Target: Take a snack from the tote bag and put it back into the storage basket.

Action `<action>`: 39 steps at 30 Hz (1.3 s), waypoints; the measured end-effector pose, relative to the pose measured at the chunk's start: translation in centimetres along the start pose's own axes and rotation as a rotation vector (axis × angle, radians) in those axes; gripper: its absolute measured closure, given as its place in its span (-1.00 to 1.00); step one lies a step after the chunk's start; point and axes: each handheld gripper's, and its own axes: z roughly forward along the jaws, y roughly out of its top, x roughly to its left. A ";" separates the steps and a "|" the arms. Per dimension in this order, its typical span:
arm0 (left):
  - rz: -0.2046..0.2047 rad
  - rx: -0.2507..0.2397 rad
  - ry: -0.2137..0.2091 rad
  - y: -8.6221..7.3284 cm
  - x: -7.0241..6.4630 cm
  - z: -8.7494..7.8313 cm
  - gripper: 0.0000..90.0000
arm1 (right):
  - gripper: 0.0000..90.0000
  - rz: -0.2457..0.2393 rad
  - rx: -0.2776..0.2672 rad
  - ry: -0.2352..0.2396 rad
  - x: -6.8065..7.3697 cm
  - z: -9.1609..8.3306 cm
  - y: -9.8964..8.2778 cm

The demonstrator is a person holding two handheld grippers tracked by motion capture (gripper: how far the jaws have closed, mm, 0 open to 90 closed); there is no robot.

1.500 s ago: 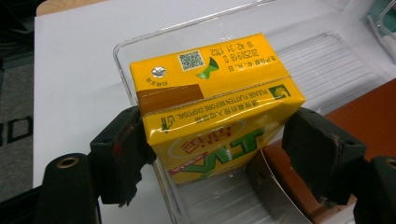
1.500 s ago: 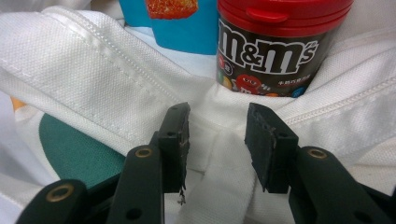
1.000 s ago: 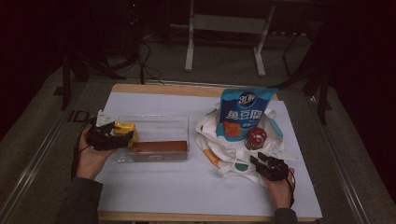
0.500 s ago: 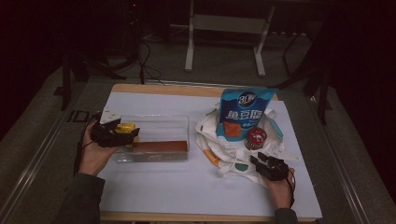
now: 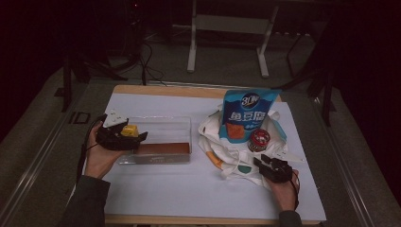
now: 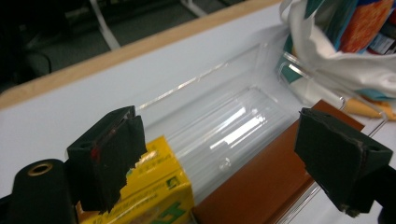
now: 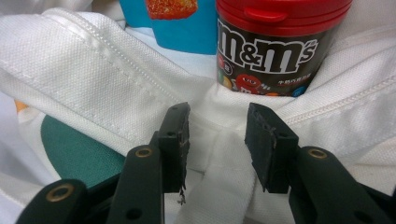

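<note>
**Yellow box lowered into the clear bin**

On the white surface (image 5: 189, 189), the white tote bag (image 5: 227, 151) keeps its blue snack pouch (image 5: 248, 116) and red-lidded candy jar (image 5: 259, 140), unmoved. The clear plastic bin (image 5: 161, 125) now holds the yellow box (image 5: 128, 130) at its left end, beside a brown slab (image 5: 163, 148). The left tongs (image 6: 224, 154) have edged in over the bin; they gape wide, the box under one jaw and seemingly released. The right tongs (image 7: 217, 140), half open, straddle a fold of the bag without clamping it. Unpacking likely continues with the jar.
</note>
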 end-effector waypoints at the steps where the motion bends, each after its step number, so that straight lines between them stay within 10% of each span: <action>1: 0.001 -0.016 -0.007 0.1 -0.1 -0.1 -0.67 | 0.33 -0.007 0.004 -0.008 0.1 0.0 0.0; 20: 0.035 -0.003 -0.132 0.3 -2.6 1.1 -0.15 | 0.25 -0.102 0.085 -0.059 0.7 -1.2 2.2; 39: 0.018 -0.017 -0.240 -1.4 -5.8 3.1 -0.07 | 0.26 -0.169 0.075 -0.032 -0.3 -3.6 7.1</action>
